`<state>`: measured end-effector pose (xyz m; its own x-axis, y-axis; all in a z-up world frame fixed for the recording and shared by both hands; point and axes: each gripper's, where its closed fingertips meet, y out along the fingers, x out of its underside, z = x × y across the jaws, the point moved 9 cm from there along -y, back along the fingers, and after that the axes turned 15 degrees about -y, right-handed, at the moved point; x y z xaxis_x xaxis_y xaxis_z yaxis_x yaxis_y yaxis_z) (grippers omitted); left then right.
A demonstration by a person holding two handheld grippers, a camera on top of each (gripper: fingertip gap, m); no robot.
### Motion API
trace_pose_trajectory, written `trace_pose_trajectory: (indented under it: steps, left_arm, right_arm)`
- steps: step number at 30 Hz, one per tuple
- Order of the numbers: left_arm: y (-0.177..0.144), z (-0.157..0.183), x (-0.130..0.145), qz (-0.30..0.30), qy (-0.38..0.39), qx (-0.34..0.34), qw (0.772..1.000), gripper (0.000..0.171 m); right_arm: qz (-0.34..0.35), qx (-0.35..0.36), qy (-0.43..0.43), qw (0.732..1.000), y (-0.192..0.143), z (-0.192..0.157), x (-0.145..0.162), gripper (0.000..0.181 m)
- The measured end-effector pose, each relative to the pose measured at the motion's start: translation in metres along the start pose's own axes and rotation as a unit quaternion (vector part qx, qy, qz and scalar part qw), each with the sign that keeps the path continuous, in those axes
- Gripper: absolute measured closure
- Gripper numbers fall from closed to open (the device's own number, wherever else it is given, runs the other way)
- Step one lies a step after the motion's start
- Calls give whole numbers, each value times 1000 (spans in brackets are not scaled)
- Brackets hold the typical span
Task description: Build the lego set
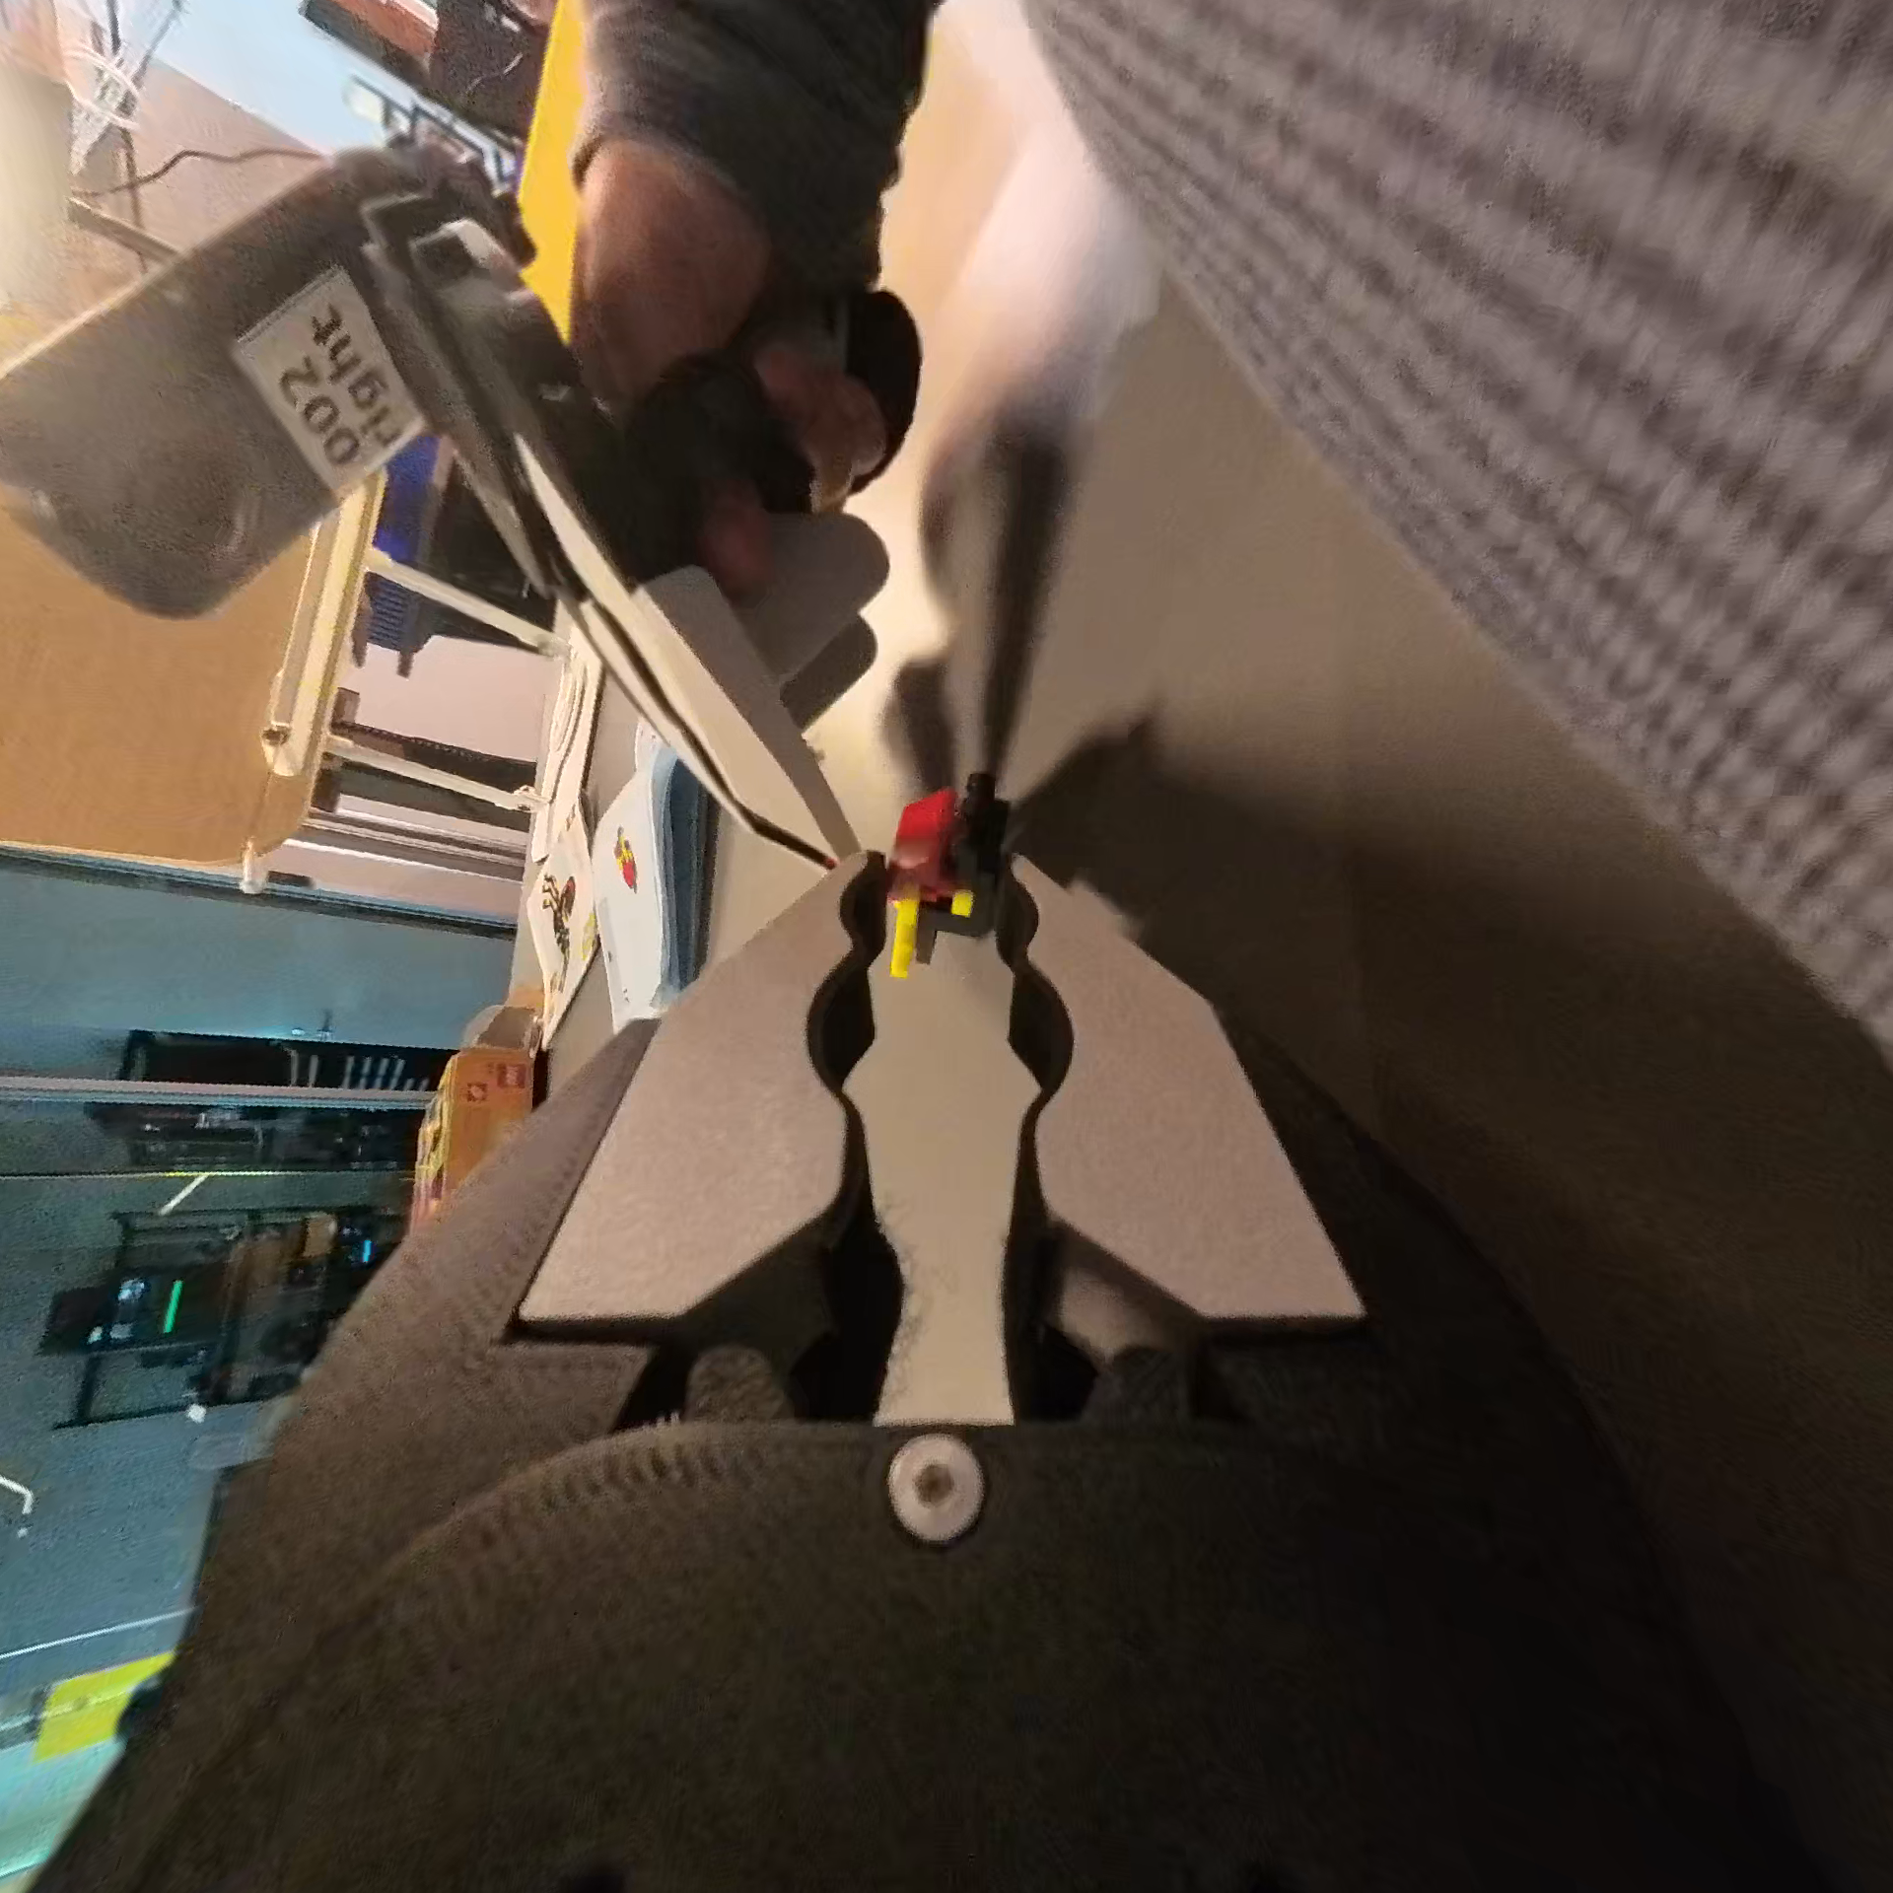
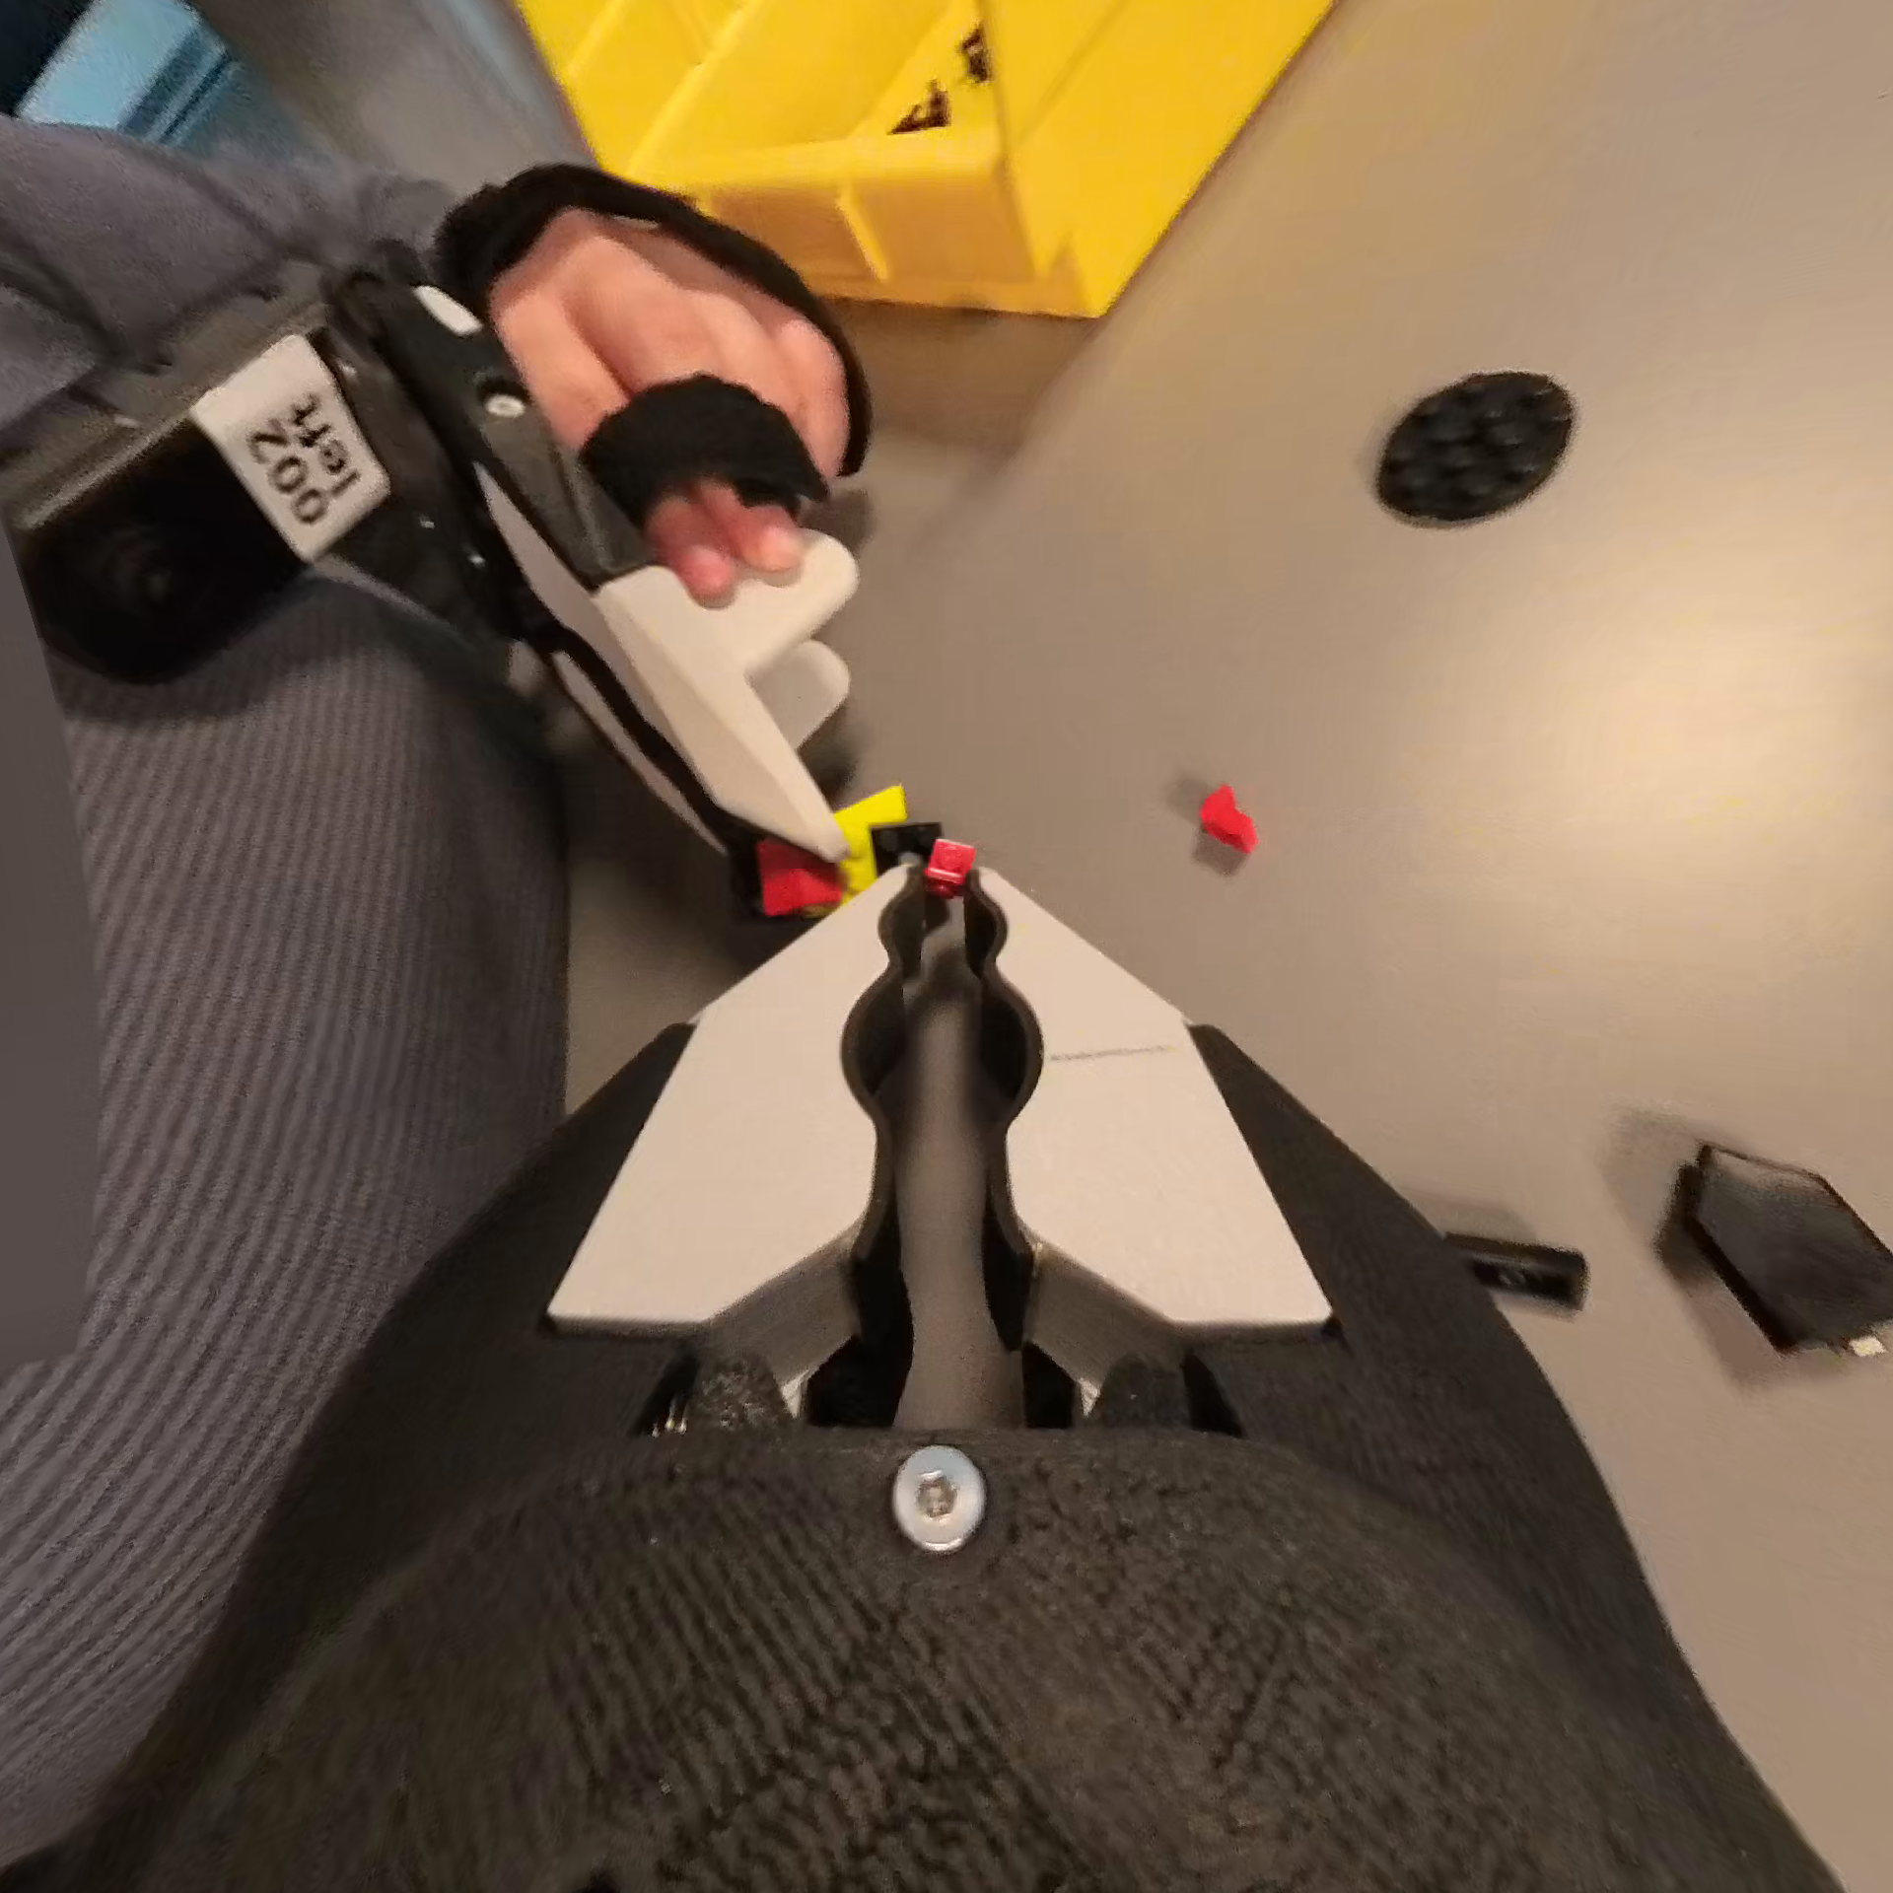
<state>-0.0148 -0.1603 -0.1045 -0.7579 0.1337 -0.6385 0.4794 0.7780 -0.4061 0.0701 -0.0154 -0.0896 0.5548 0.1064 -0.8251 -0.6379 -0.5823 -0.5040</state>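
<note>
My left gripper [image 1: 937, 881] is shut on a small lego assembly [image 1: 937, 860] of red, yellow and black pieces and holds it above the grey table. The same assembly shows in the right wrist view [image 2: 819, 860], pinched at the left gripper's tip [image 2: 835, 845]. My right gripper [image 2: 944, 883] is shut on a tiny red brick [image 2: 948, 866] and holds it right beside the assembly. In the left wrist view the right gripper's tip [image 1: 845, 855] reaches the assembly from the left.
A loose red piece [image 2: 1227, 819] lies on the grey table [image 2: 1434, 768]. A black round piece [image 2: 1473, 448], a black flat plate [image 2: 1788, 1255] and a small black piece [image 2: 1516, 1265] lie to the right. A yellow bin [image 2: 922, 143] stands at the back. Booklets [image 1: 635, 901] lie far off. The tips of both grippers are at nearly the same place. The black flat plate [image 2: 1788, 1255] is about 12 cm from my right fingertips.
</note>
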Motion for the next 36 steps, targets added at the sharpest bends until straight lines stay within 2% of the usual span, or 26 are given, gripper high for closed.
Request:
trace_pose_trajectory:
  steps: [8, 17, 19, 24, 26, 29, 31, 36]
  left_arm:
    - [1, 3, 5, -4, 31, 3, 1000, 151]
    - [2, 1, 8, 2, 40, 2, 999, 151]
    - [2, 1, 9, 2, 39, 1, 999, 151]
    - [3, -1, 10, -2, 34, -2, 999, 151]
    - [3, -1, 10, -3, 31, -3, 1000, 151]
    - [3, -1, 11, -4, 30, -3, 1000, 151]
    - [3, -1, 11, -4, 28, -2, 1000, 151]
    - [5, -3, 12, -12, 29, -9, 999, 151]
  right_arm:
    - [-23, -62, 16, 998, 10, 9, 6, 177]
    - [-23, -60, 16, 998, 10, 17, 3, 176]
    - [-37, -45, -2, 998, 10, 18, 3, 177]
    - [-93, 15, -111, 989, 8, 11, -1, 176]
    - [-85, 9, -82, 993, 7, 12, -1, 176]
    - [-55, -19, 31, 998, 1, 20, 1, 176]
    - [-58, -21, 77, 995, -3, 24, 5, 176]
    - [-87, 9, 67, 994, -10, 24, 8, 176]
